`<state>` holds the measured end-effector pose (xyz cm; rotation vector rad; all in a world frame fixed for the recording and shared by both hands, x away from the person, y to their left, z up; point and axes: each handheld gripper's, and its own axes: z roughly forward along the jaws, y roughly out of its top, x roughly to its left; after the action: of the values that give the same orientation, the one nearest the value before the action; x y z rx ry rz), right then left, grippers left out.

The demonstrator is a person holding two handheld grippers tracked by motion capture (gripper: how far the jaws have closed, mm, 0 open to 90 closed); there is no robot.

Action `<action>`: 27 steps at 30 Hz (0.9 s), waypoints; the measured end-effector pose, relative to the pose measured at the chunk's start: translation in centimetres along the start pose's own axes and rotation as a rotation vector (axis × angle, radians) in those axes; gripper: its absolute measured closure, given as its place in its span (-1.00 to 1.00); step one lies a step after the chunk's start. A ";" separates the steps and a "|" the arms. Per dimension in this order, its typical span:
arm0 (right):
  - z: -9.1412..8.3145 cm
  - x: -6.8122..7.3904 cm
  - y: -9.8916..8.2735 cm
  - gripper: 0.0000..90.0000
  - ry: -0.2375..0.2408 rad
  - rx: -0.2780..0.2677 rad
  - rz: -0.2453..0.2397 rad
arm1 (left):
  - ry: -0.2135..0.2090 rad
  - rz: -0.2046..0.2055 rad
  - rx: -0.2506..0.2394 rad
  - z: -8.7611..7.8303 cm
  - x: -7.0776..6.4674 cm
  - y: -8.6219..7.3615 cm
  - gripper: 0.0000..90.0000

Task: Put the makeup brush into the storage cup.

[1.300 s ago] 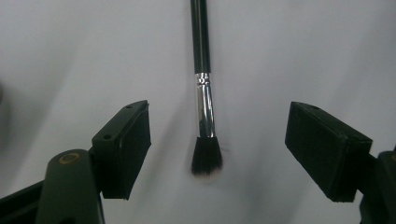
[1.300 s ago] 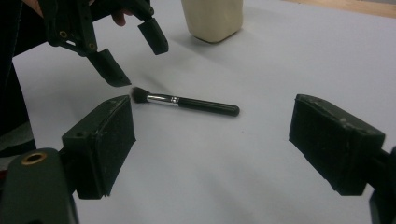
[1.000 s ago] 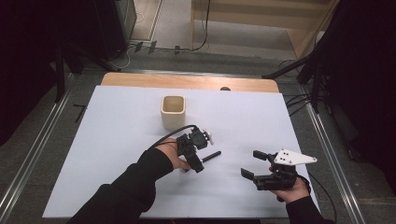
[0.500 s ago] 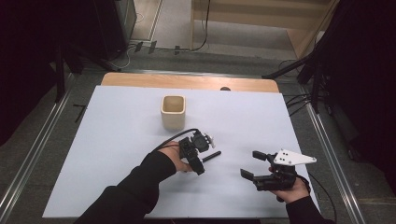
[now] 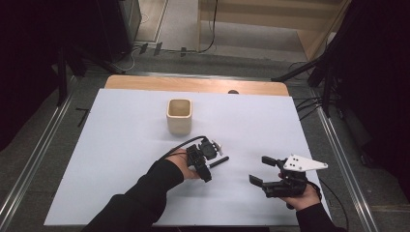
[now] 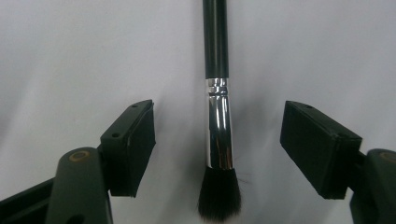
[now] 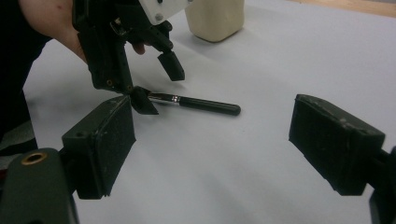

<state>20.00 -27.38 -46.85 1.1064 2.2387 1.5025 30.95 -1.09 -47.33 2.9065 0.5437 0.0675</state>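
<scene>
A makeup brush [image 6: 218,126] with a black handle, silver ferrule and dark bristles lies flat on the white table cover. In the high view the brush [image 5: 220,161] pokes out to the right of my left gripper [image 5: 208,164]. That left gripper [image 6: 222,140] points down over the brush and straddles the ferrule. Its jaws have just been closing, but both pads stand clear of the brush. The right gripper view shows the left gripper [image 7: 158,84] above the brush [image 7: 205,103]. My right gripper [image 5: 261,170] rests at the front right, open, nothing between its pads [image 7: 336,140].
A cream square cup [image 5: 179,116] stands upright behind the left hand, also near the top of the right gripper view as the cup [image 7: 215,18]. The white cover [image 5: 121,145] spans the table, with a wooden strip [image 5: 193,84] along the far edge.
The left gripper has edged slightly right over the brush head. The brush and the right gripper have stayed in place.
</scene>
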 end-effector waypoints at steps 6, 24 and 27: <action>0.0 0.0 0.0 -0.67 -0.001 0.000 0.000 | 0.019 0.005 0.018 0.7 0.0 0.0 -0.31; 0.0 0.0 0.0 -0.66 -0.003 0.003 -0.003 | 0.019 -0.069 0.035 0.3 -0.2 0.5 0.53; 0.0 0.0 0.0 -0.66 -0.004 0.004 -0.004 | 0.015 -0.061 0.048 0.2 -0.2 0.5 0.71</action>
<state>19.99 -27.34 -46.84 1.1051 2.2406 1.4939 31.01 -1.69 -47.43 2.9358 0.6447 0.0691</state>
